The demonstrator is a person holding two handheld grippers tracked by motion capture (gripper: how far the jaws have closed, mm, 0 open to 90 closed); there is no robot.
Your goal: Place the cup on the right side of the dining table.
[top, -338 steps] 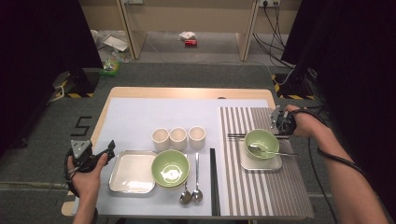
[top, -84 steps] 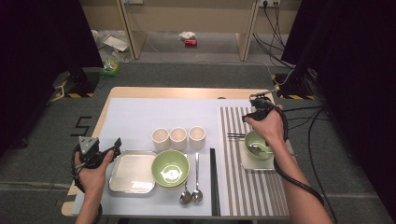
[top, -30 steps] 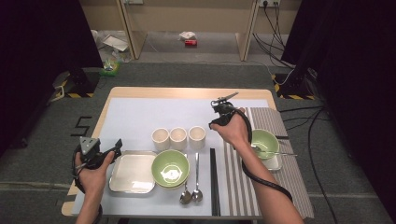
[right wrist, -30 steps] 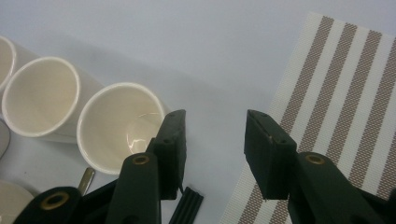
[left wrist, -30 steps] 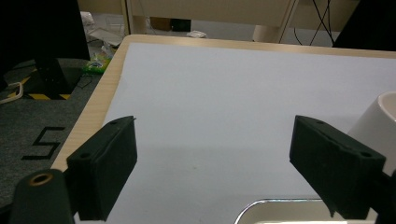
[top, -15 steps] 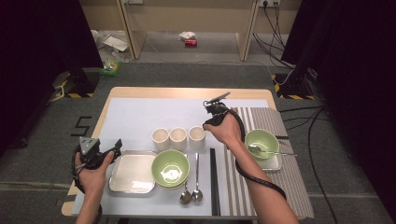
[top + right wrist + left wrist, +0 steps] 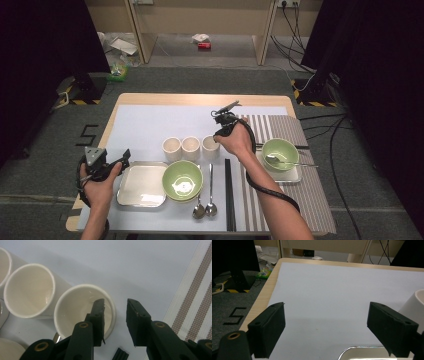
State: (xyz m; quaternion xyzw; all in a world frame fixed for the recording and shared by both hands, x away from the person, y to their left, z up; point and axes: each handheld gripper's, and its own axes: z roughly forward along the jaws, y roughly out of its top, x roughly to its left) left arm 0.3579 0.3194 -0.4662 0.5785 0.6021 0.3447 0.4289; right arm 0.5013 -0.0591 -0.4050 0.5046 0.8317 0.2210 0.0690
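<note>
I had the right gripper point(image 7: 218, 133) at the centre of the high view, over the rightmost of 3 cream ceramic cups point(image 7: 210, 146) standing in a row. In the right gripper view its jaws stood apart and straddled that cup's point(image 7: 83, 311) near wall: one jaw sat inside the mouth, the other outside over the pale blue mat point(image 7: 130, 262). I could not tell whether either jaw touched the rim. The middle cup point(image 7: 30, 290) stood touching it at upper left of that frame, and the tip of a pair of black chopsticks point(image 7: 120, 354) showed at the bottom edge.

My left gripper point(image 7: 107, 166) hung at lower left of the high view, just beside the square steel tray point(image 7: 142, 185). In the left gripper view its jaws were spread wide with nothing between them but bare mat point(image 7: 332, 297); the tray's corner point(image 7: 362, 353) showed at the bottom and the leftmost cup point(image 7: 414, 307) at the right edge.

Around the cup, in the high view: a large green bowl point(image 7: 183, 180) just below the row, 2 steel spoons point(image 7: 205, 207) right of it, then the chopsticks point(image 7: 228, 192). On the striped placemat point(image 7: 320, 210) at right, a second green bowl point(image 7: 280, 152) sat on a small steel tray point(image 7: 295, 176) with a spoon point(image 7: 292, 162) across it.
</note>
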